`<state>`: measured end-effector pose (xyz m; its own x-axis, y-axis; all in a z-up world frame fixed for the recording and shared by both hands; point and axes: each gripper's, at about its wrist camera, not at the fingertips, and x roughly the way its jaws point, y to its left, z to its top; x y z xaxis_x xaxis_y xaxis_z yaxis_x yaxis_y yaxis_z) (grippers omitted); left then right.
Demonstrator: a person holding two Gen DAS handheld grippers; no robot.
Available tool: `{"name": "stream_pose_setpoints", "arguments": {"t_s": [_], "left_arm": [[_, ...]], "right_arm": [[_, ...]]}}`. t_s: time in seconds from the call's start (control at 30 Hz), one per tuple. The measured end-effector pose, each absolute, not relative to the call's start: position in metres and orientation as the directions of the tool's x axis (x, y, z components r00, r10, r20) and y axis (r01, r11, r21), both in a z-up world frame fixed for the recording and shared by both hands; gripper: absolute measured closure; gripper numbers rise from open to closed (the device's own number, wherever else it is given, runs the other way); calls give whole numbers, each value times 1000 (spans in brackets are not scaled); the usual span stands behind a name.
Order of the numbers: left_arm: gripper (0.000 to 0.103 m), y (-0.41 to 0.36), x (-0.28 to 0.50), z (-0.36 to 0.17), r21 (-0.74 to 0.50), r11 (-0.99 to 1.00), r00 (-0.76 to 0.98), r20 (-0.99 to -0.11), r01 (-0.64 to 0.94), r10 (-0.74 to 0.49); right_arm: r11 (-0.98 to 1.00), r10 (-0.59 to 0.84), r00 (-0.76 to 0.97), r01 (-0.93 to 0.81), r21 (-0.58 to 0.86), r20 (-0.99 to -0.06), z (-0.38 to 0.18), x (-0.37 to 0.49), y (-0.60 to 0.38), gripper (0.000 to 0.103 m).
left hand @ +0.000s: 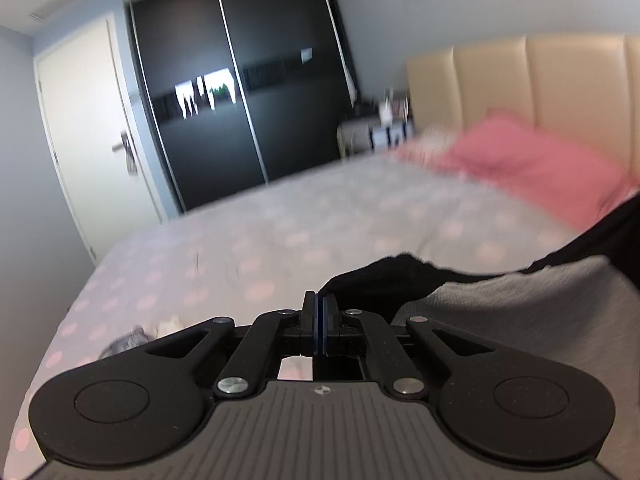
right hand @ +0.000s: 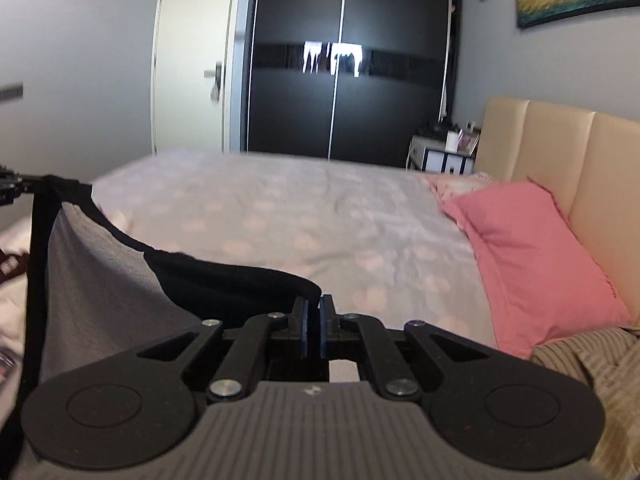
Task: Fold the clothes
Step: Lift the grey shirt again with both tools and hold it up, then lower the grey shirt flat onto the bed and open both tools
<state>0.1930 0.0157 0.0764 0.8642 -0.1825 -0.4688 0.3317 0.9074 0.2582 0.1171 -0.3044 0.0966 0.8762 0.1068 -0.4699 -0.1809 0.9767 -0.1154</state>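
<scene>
A grey garment with black trim [left hand: 520, 308] hangs stretched between my two grippers above the bed. My left gripper [left hand: 320, 300] is shut on one black edge of it; the cloth runs off to the right. In the right wrist view the same garment [right hand: 104, 280] spreads to the left, and my right gripper [right hand: 314, 304] is shut on its black edge [right hand: 240, 284]. The left gripper's tip [right hand: 12, 186] shows at the far left edge, pinching the other corner.
The bed [right hand: 300, 216] has a pale grey sheet with pink dots. A pink pillow [right hand: 532, 256] lies by the beige headboard [right hand: 560, 144]. A striped beige cloth [right hand: 592, 364] sits at the lower right. A dark wardrobe [right hand: 344, 60], white door [left hand: 80, 128] and nightstand [right hand: 440, 156] stand beyond.
</scene>
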Motion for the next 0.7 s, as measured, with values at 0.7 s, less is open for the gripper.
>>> {"name": "stream_pose_setpoints", "arguments": {"t_s": [0.7], "left_arm": [[100, 3, 314, -117, 278, 858, 608, -793, 431, -48]], "right_arm": [[969, 46, 517, -230, -87, -855, -92, 319, -309, 89]]}}
